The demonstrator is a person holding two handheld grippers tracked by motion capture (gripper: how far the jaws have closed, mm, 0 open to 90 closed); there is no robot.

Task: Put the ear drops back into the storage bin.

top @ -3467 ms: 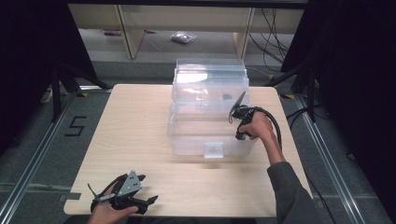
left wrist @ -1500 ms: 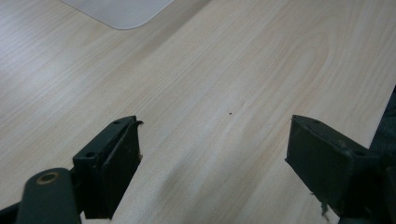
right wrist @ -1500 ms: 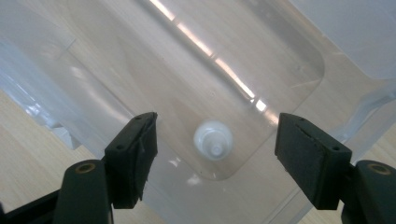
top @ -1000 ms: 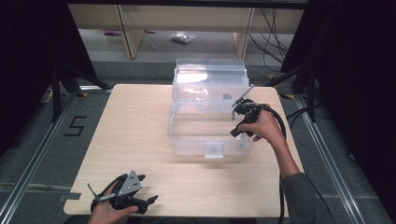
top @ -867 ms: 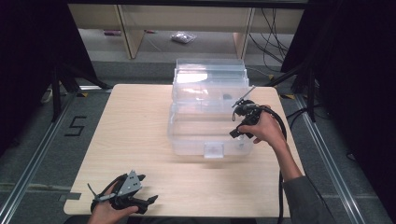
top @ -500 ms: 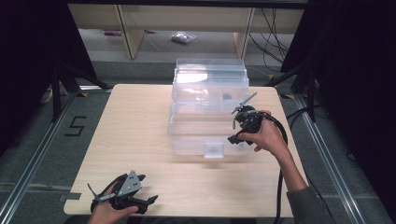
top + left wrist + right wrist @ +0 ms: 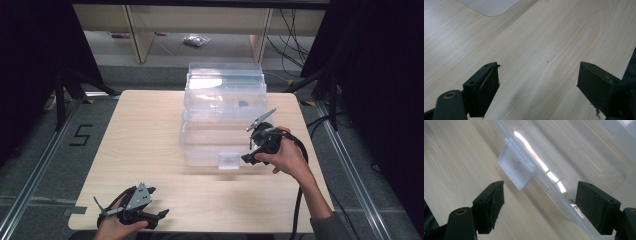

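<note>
Right gripper (image 7: 539,202), jaws wide, nothing held, straddles rim of clear plastic bin (image 7: 222,117) mid-table, w/ front latch tab (image 7: 517,170) just ahead. Risk: angled approach slips off tab, shoves bin. Left gripper (image 7: 537,92) open, empty.

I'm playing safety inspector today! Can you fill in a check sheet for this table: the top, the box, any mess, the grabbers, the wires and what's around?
Surface: light wooden table, bare apart from the box.
Job's things: clear plastic box standing mid-table, with a latch tab on its near edge; a small dark item inside, too small to identify.
Clutter: nothing seen on the table.
Grippers: left gripper open, low at the near left edge; right gripper open, by the box's near right corner, beside the latch tab.
Cables: black cable trailing from the right gripper along the forearm.
Surroundings: grey floor marked 5, shelving behind, a plastic bag on the floor.
</note>
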